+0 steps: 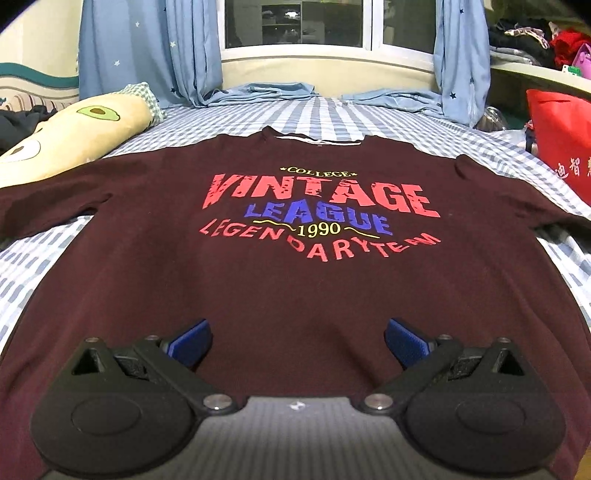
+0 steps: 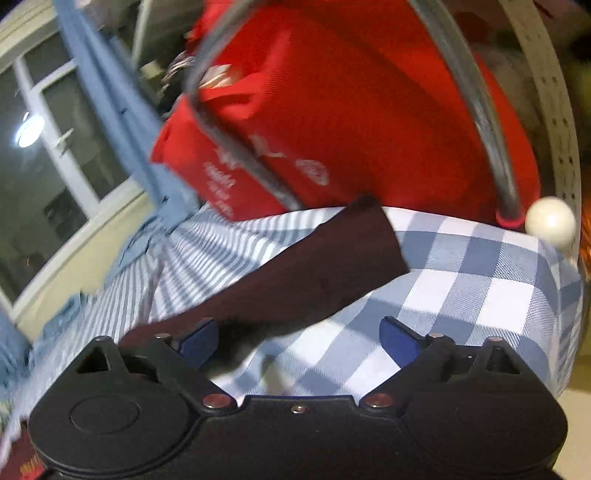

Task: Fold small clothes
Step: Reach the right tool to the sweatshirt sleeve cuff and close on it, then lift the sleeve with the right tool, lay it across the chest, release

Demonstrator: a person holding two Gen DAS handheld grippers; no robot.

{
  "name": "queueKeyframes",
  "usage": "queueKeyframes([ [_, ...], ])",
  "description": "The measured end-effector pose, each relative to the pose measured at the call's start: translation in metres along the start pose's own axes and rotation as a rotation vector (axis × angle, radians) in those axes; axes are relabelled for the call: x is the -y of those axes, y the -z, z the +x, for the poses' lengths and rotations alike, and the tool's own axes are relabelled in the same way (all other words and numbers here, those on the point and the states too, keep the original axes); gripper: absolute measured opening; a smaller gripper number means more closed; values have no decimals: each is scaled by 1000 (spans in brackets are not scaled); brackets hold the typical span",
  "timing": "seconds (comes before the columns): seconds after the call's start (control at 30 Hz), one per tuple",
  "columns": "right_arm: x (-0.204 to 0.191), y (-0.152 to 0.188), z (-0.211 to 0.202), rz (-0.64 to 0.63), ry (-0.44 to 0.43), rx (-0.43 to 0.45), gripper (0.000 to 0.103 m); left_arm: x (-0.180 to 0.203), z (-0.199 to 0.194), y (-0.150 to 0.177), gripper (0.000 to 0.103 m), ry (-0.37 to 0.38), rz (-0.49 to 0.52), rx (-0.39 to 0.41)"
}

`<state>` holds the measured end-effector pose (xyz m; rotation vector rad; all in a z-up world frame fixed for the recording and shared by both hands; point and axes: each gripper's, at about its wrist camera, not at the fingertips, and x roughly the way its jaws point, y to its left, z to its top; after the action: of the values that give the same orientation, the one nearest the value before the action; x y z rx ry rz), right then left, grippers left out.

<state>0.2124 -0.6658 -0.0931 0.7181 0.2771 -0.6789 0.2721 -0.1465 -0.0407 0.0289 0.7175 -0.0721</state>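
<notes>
A dark maroon T-shirt (image 1: pixel 295 288) with "VINTAGE LEAGUE 1990" print lies spread flat, face up, on the checked bed, collar far from me. My left gripper (image 1: pixel 297 341) is open and empty, low over the shirt's hem. In the right wrist view, one maroon sleeve (image 2: pixel 303 273) stretches across the blue-white checked sheet (image 2: pixel 480 280). My right gripper (image 2: pixel 299 338) is open and empty, just above the sleeve's near part, its left finger (image 2: pixel 199 341) over the fabric.
A long avocado-print pillow (image 1: pixel 74 136) lies at the bed's left. A red bag (image 1: pixel 557 144) stands at the right, close behind the sleeve in the right wrist view (image 2: pixel 351 110). Blue curtains (image 1: pixel 147 48) and a window (image 1: pixel 295 22) are behind. A white knob (image 2: pixel 550 221) sits at the bed's right edge.
</notes>
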Motion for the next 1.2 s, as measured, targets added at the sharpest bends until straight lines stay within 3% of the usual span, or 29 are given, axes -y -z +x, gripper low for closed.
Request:
queueKeyframes([
  [0.2, 6, -20, 30, 160, 26, 27, 92, -1, -4, 1, 102, -7, -6, 2],
  [0.27, 0, -21, 37, 137, 117, 39, 77, 0, -4, 2, 102, -18, -18, -7],
  [0.33, -8, -18, 43, 83, 215, 57, 51, 1, -5, 1, 102, -31, -29, -13],
  [0.37, -10, -17, 45, 67, 230, 64, 50, 2, -7, 0, 102, -34, -32, -17],
  [0.43, -17, -19, 50, 41, 246, 59, 39, 2, -10, -1, 102, -29, -39, -22],
  [0.57, -30, -28, 40, 16, 224, 71, 31, -4, -17, -3, 102, -12, -64, -19],
  [0.8, -97, -39, -7, -216, 81, 224, 28, -18, -24, -5, 102, -8, -92, -8],
  [0.93, -157, -36, -36, -366, -68, 306, 27, -32, -28, -8, 102, -13, -117, 16],
  [1.07, -225, -13, -71, -510, -255, 347, 27, -47, -33, -10, 102, -23, -137, 31],
  [1.2, -287, 35, -101, -681, -414, 336, 27, -65, -36, -12, 102, -42, -177, 33],
])
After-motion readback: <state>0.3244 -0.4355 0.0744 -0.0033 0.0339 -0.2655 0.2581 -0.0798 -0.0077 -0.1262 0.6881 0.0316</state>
